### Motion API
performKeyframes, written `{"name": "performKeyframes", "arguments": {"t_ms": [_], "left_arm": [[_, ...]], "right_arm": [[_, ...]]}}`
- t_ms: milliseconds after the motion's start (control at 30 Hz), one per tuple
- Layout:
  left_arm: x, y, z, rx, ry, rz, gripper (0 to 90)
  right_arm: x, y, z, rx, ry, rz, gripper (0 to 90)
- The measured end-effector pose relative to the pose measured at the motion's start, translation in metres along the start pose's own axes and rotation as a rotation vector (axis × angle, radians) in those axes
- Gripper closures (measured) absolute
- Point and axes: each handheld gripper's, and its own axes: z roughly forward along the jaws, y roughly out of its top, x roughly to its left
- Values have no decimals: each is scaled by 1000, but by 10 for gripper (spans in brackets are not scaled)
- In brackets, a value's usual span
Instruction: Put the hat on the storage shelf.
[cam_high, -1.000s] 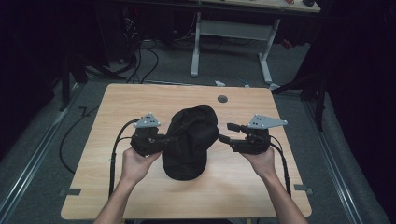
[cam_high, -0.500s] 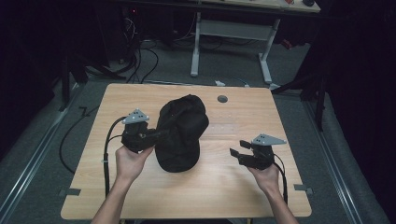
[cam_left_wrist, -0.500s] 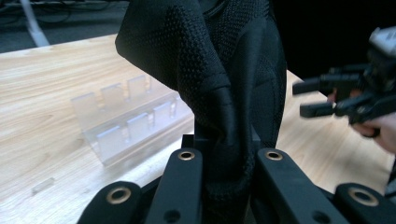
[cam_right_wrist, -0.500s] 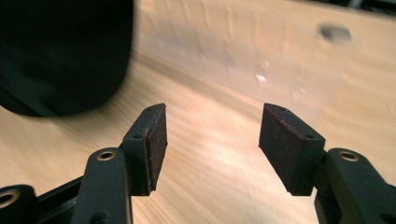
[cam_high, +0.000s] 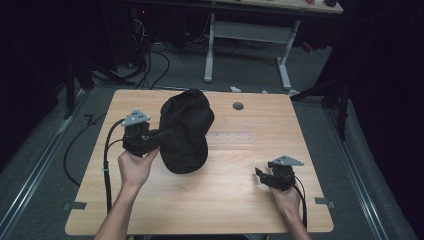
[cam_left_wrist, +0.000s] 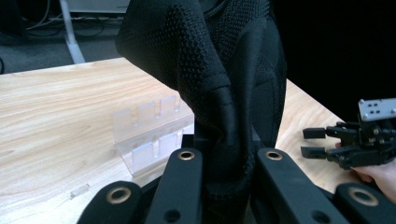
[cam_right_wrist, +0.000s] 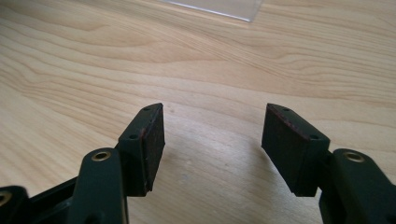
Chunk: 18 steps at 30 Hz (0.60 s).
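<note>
The black cap (cam_high: 185, 131) hangs left of the middle of the high view, lifted above the wooden table (cam_high: 240, 200). The left gripper (cam_high: 150, 137) is clenched on a fold of its cloth. In the left gripper view the fabric (cam_left_wrist: 224, 93) is squeezed between the two black jaws and fills the upper middle of the frame.

Behind the cap, in the left gripper view, a clear plastic stand (cam_left_wrist: 149, 135) sits on the table at the lower left of centre. The cap covers part of it. In the high view this stand is only a pale shape (cam_high: 235, 137) just right of the cap.

The right gripper (cam_high: 261, 175) is low at the lower right of the high view, well apart from the cap. Its jaws are released and have just been opening; nothing is between them. In the right gripper view the two pads (cam_right_wrist: 152, 140) stand wide over bare wood, and a clear edge (cam_right_wrist: 219, 8) of the stand shows at the top.

A small round grey hole (cam_high: 238, 106) is in the table near its far edge. Beyond the table, a white desk frame (cam_high: 250, 45) and cables (cam_high: 150, 65) stand on the dark floor.
</note>
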Motion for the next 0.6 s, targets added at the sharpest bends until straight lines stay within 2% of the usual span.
{"name": "performKeyframes", "arguments": {"t_ms": [200,267,467,600], "left_arm": [[1,7,5,-22,23,6,845],[2,9,6,-26,31,8,845],[7,18,9,-45,45,-19,845],[9,25,10,-70,59,-15,844]], "right_arm": [[3,1,3,34,-41,-19,371],[2,1,3,36,-39,-15,363],[3,1,3,38,-41,-12,352],[4,1,3,37,-39,-15,351]]}}
